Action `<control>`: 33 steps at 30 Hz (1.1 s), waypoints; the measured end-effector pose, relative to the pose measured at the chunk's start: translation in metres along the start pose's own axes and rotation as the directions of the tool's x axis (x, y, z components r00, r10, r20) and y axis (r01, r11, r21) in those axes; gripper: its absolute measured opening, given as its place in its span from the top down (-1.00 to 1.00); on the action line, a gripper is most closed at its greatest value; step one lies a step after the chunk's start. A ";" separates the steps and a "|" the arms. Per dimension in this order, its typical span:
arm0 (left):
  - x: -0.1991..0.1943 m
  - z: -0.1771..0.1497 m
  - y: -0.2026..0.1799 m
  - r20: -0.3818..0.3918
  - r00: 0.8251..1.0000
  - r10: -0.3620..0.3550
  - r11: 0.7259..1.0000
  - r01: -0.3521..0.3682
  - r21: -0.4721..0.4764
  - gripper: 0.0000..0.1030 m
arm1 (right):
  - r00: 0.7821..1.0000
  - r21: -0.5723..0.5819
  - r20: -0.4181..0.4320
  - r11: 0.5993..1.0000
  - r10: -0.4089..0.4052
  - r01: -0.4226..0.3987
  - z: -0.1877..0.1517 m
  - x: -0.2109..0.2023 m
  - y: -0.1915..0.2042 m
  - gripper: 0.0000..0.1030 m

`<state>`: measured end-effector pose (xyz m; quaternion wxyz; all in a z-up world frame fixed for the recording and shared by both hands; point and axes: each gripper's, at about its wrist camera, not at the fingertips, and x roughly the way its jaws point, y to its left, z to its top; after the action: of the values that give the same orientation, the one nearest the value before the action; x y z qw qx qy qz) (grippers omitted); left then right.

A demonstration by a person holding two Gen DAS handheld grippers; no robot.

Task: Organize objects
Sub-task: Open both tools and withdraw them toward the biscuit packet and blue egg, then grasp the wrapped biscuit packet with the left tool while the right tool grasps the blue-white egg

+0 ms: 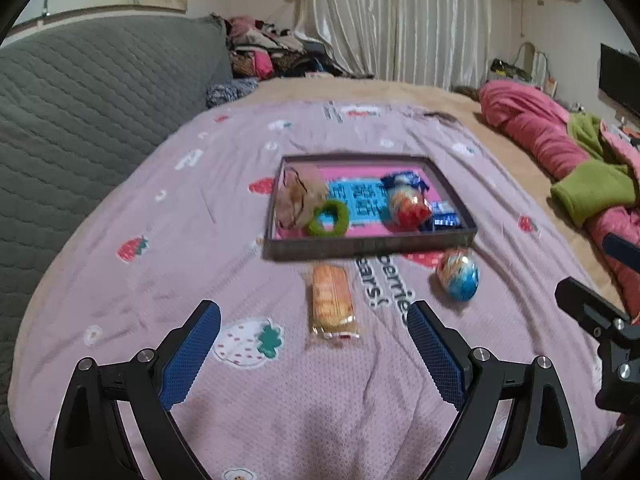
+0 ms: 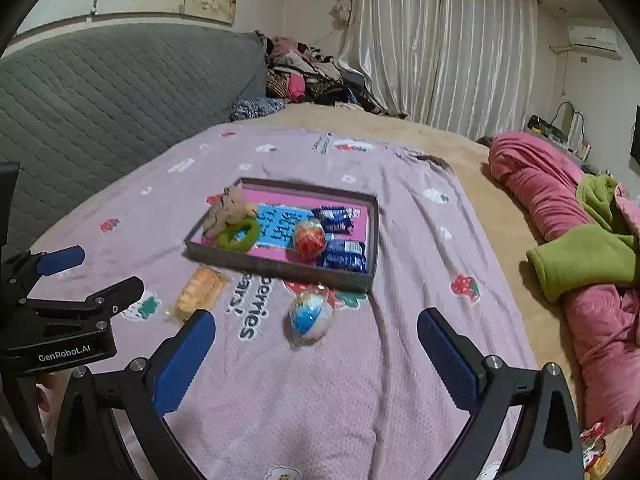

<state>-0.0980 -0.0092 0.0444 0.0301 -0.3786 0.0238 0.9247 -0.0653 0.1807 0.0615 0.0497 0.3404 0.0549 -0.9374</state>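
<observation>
Outside, orange biscuit pack and blue-foil egg lie.

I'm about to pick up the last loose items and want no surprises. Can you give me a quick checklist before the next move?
1. Left tongs open, empty: ok.
2. Right tongs open, empty: ok.
3. Orange-yellow wrapped snack bar lies unobstructed ahead of the left tongs: ok.
4. Blue-and-white foil egg lies unobstructed ahead of the right tongs: ok.
5. Dark shallow tray with pink lining has bare space: ok.
6. Tray steady on the soft pink strawberry-print blanket: cannot tell.
</observation>
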 end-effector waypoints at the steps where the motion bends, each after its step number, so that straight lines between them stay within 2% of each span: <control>1: 0.005 -0.003 -0.001 -0.011 1.000 0.002 1.000 -0.002 0.003 -0.84 | 1.000 0.000 -0.009 1.000 0.000 0.000 -0.002 0.003 0.000 -0.98; 14: 0.046 -0.021 -0.008 -0.084 0.996 -0.006 1.000 0.007 0.007 -0.84 | 0.998 0.007 -0.069 1.000 0.005 -0.005 -0.016 0.035 -0.001 -0.98; 33: 0.097 -0.018 -0.012 -0.114 0.993 -0.021 1.000 0.022 0.009 -0.84 | 0.993 0.046 -0.118 0.999 0.005 0.000 -0.019 0.093 -0.007 -0.98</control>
<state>-0.1535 0.0055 -0.0372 0.0404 -0.4307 0.0260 0.9012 -0.1252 0.1855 -0.0119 0.0397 0.3963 0.0356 -0.9166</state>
